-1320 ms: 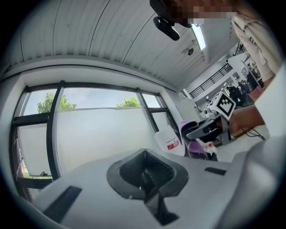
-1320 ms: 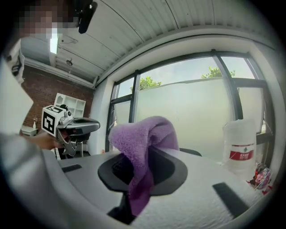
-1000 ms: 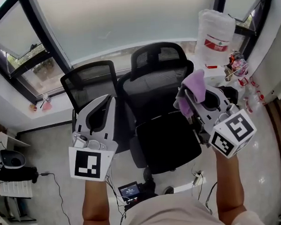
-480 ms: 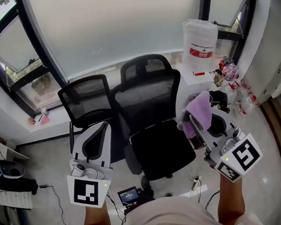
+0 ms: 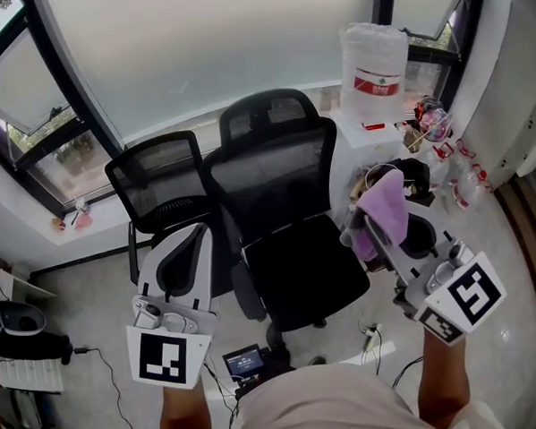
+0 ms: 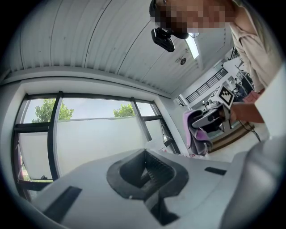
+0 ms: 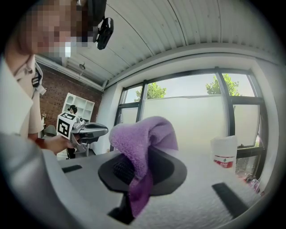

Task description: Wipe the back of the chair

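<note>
The right tool (image 5: 372, 223) pinches a purple microfibre cloth (image 5: 384, 203) — a fold stands above the jaws and a tail hangs below. The left tool (image 5: 196, 238) is pressed together on nothing. To wipe well, I'd lay the broad fold flat on the mesh and stroke from top to bottom. The black office chair's backrest (image 5: 271, 186) stands ahead, between both tools — left of the cloth, not touching it.

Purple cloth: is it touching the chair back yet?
Apart. Head view shows the purple cloth, clamped in the right gripper, right of the chair back with a gap between.
</note>
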Demonstrator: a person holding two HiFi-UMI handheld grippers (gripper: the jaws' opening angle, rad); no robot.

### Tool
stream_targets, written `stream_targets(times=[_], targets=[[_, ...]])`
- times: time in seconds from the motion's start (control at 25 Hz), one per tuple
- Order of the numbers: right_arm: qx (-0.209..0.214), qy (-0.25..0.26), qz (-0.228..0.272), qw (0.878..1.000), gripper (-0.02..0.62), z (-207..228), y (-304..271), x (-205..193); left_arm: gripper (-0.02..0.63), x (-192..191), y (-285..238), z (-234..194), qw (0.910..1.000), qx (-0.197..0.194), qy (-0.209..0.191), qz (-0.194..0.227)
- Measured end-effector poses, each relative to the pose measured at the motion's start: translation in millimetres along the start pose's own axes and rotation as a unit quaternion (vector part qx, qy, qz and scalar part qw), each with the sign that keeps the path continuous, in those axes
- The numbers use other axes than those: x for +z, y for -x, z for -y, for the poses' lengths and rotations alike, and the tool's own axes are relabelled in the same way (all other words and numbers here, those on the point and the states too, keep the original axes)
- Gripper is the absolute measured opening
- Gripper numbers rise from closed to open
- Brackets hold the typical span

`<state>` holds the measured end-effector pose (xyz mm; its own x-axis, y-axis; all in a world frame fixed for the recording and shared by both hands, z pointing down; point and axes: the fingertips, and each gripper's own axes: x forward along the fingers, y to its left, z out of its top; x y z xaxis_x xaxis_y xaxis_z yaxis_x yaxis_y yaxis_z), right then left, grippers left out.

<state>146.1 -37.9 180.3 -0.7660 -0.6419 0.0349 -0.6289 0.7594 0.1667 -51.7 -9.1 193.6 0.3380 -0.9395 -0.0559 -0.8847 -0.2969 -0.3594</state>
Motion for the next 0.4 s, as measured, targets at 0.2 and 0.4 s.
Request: stream_targets(times=[0.2, 0.4], targets=[[0.005, -0.003, -0.002, 1.0, 0.048, -1.9, -0.2, -6.7, 0.006, -4.0, 3.0, 1.8, 1.0, 0.007, 0.002, -0.001], [0.007, -0.005, -0.004, 1.0, 0.048, -0.6, -2.7, -11.2, 0.006, -5.3, 1.1, 2.4, 1.0, 0.009, 0.003, 0.001]])
